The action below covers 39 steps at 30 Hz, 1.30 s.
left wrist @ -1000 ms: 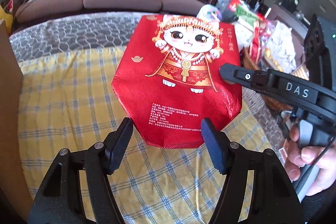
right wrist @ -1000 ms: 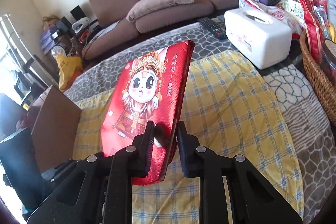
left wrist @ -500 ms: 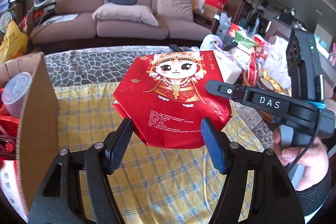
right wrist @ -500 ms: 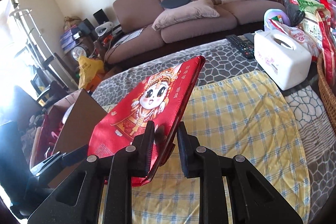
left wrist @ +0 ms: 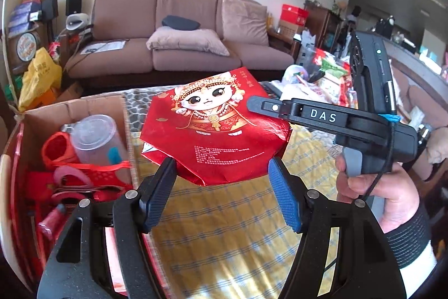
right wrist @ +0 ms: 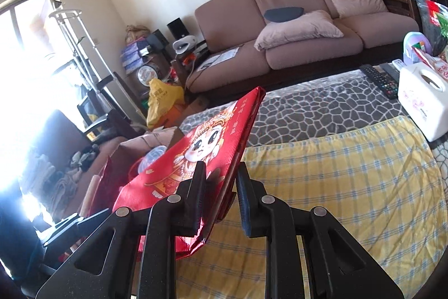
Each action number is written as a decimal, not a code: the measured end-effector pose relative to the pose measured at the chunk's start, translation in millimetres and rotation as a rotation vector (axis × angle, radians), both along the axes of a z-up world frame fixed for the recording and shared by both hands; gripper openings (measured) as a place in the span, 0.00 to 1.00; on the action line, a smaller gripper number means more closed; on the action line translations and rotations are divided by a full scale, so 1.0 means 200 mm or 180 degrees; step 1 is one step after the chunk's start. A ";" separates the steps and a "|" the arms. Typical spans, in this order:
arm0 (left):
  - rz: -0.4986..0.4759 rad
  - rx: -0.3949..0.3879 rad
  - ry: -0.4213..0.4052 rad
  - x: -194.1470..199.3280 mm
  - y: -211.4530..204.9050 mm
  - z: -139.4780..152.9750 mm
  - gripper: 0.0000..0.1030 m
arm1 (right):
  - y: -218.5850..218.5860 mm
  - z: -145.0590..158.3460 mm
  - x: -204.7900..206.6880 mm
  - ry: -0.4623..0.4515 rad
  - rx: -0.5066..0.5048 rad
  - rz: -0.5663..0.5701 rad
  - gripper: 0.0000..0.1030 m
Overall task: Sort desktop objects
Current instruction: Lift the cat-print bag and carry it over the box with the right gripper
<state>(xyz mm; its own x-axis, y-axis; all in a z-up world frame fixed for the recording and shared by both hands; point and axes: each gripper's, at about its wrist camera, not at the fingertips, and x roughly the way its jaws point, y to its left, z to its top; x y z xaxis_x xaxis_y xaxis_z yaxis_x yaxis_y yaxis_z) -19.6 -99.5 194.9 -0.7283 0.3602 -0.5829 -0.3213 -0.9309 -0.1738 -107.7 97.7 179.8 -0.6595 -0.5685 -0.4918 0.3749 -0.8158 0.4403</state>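
Currently we pinch the flat red foil cat-print bag point(left wrist: 215, 131) in the right hand-held gripper point(right wrist: 221, 187), raised over the bench beside the open brown cardboard box point(left wrist: 70, 108) for dropping in; left hand-held gripper point(left wrist: 221, 187) gapes empty beneath.

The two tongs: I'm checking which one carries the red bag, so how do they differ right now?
The right tongs are nearly closed, pinching the red bag's edge; the left tongs stand wide open and grip nothing. The right tongs hold the bag up above the yellow checked cloth; the bag's lower corner merely hangs between the left tongs' fingers. Both are black and hand-held.
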 end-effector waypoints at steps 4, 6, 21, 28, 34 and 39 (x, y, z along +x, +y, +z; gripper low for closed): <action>0.0035 0.0071 -0.0041 0.03 -0.15 0.01 0.62 | -0.16 0.00 0.00 0.0048 -0.0075 0.0097 0.20; 0.0055 0.0057 -0.0021 0.06 -0.20 0.03 0.62 | -0.21 0.02 0.01 0.0137 -0.0145 0.0175 0.19; 0.0344 0.0818 -0.0312 -0.07 -0.43 -0.06 0.80 | -0.30 -0.01 0.03 0.0095 -0.0236 0.0331 0.19; 0.0386 0.1459 -0.0738 -0.26 -0.48 -0.21 0.80 | -0.25 -0.06 0.01 -0.0038 -0.0301 0.0321 0.19; 0.0349 0.1582 -0.0829 -0.32 -0.46 -0.27 0.77 | -0.25 -0.05 0.04 -0.0003 -0.0293 0.0406 0.19; 0.0334 0.1740 -0.0714 -0.30 -0.50 -0.23 0.73 | -0.25 -0.03 0.07 0.0041 -0.0250 0.0444 0.19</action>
<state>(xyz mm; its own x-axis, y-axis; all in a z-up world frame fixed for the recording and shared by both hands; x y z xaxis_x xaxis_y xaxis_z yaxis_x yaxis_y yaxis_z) -78.9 -199.1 148.4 -0.6569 0.5839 -0.4770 -0.1325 -0.7122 -0.6893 -94.2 48.2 174.2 -0.5774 -0.6914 -0.4342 0.4882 -0.7187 0.4951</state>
